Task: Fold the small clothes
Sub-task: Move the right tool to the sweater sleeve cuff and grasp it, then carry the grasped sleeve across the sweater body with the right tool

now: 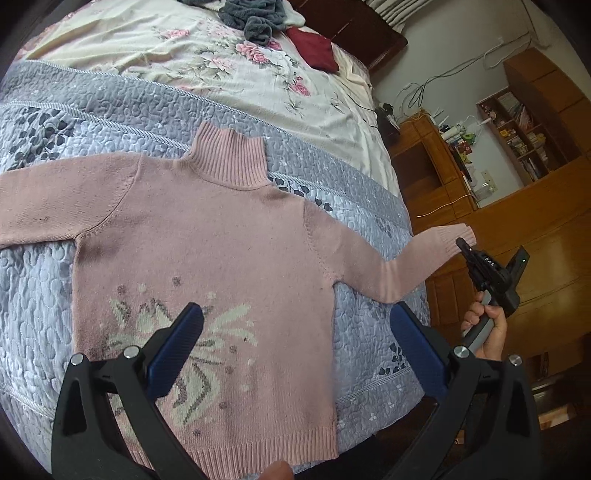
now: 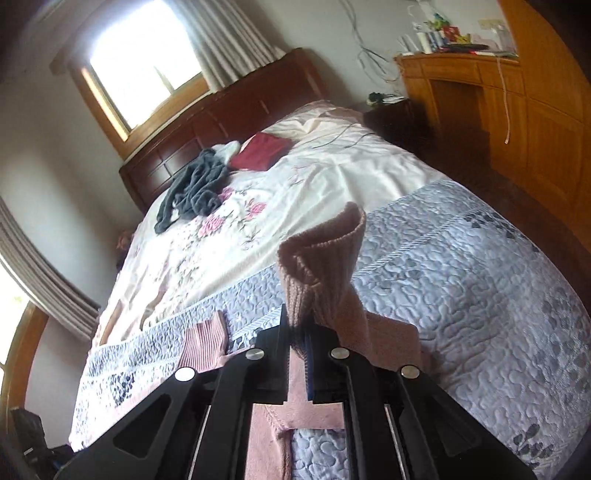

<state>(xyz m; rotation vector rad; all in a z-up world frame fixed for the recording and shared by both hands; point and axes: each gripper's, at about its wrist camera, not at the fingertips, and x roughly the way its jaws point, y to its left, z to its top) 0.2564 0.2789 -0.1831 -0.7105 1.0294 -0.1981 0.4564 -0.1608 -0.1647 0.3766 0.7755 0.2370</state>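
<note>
A pink knit turtleneck sweater (image 1: 207, 236) with a pale flower pattern lies flat, front up, on the grey-blue quilt (image 1: 110, 107). My left gripper (image 1: 297, 310) hovers open over its lower half, blue pads (image 1: 177, 347) wide apart with nothing between them. The sweater's right sleeve (image 1: 413, 262) stretches out past the bed's edge. My right gripper (image 1: 463, 245), held by a hand (image 1: 484, 328), pinches the cuff there. In the right wrist view the right gripper (image 2: 301, 332) is shut on the sleeve cuff (image 2: 321, 254), which stands up beyond the fingers. The collar (image 2: 207, 347) shows to the left.
A dark grey garment pile (image 1: 251, 18) and a dark red garment (image 1: 314, 48) lie at the far end of the floral sheet (image 1: 229, 74). A wooden headboard (image 2: 229, 122) is behind them. Wooden cabinets and shelves (image 1: 524, 206) stand to the right of the bed.
</note>
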